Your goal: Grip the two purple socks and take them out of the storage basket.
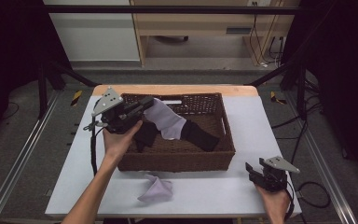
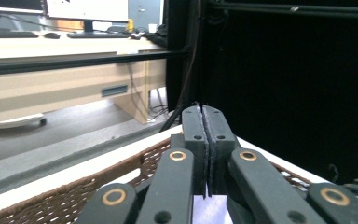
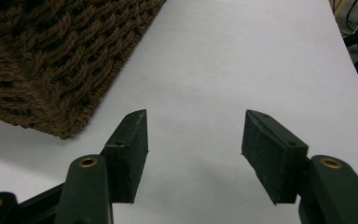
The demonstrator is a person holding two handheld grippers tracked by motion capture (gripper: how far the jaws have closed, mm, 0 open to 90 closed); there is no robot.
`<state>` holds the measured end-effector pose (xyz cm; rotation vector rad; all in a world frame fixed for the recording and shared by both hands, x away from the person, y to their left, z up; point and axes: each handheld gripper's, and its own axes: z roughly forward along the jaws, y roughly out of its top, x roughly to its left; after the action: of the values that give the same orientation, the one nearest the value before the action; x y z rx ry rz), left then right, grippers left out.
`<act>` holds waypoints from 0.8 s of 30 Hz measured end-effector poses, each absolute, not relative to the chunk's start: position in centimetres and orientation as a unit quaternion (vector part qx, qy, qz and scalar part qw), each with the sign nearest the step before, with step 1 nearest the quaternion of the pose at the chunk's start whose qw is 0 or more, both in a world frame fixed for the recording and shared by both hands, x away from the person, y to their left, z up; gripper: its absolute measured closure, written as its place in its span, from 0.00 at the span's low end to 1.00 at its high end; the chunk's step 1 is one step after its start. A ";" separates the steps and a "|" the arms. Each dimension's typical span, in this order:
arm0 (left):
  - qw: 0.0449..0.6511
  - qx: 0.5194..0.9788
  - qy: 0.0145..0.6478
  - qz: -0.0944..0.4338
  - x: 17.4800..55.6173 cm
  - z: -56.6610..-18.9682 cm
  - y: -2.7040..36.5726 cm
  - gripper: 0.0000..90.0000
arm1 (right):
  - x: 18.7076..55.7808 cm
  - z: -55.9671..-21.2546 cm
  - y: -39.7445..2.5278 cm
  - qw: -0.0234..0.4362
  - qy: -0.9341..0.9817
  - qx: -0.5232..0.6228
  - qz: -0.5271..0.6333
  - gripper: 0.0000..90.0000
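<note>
A brown wicker basket (image 1: 223, 154) stands in the middle of the white table. My left gripper (image 1: 148, 101) hovers over its back left corner, shut on a pale lavender cloth (image 1: 168, 121) that drapes down into the basket. In the left gripper view the jaws (image 2: 203, 112) are pressed together, and a strip of that cloth (image 2: 209, 210) shows below them. Two black cloths (image 1: 200, 135) lie inside the basket. A second lavender cloth (image 1: 156, 189) lies crumpled on the table in front of the basket. My right gripper (image 1: 251, 168) (image 3: 193, 135) is open, low over the table's front right.
The basket's corner (image 3: 51, 70) sits to the upper left of the right gripper, with bare white table (image 3: 242, 70) ahead of it. A wooden desk (image 1: 205, 23) and cables stand beyond the table. Dark frame bars flank both sides.
</note>
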<state>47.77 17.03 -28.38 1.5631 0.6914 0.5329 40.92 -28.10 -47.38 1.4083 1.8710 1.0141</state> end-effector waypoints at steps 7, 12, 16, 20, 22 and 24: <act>0.644 0.678 0.275 0.223 44.9 -26.3 17.9 0.98 | 40.9 -47.3 -28.1 0.290 0.700 0.530 0.381 0.46; 0.651 0.681 0.260 0.213 42.5 -25.4 18.6 0.98 | 40.9 -47.3 -28.1 0.290 0.700 0.530 0.381 0.46; 0.647 0.689 0.254 0.203 40.8 -26.0 18.7 0.98 | 40.9 -47.4 -28.1 0.289 0.701 0.530 0.379 0.46; 0.638 0.702 0.252 0.193 39.5 -27.6 18.7 0.98 | 40.9 -47.4 -28.1 0.291 0.701 0.530 0.378 0.46; 0.631 0.709 0.251 0.190 38.9 -28.8 18.5 0.98 | 40.8 -47.4 -28.1 0.292 0.701 0.529 0.378 0.46; 0.618 0.721 0.252 0.185 38.4 -30.3 18.4 0.98 | 40.8 -47.4 -28.1 0.291 0.701 0.530 0.378 0.46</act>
<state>38.39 18.42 -30.32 1.6593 0.5790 0.4268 40.82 -28.08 -47.39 1.4129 1.8687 1.0081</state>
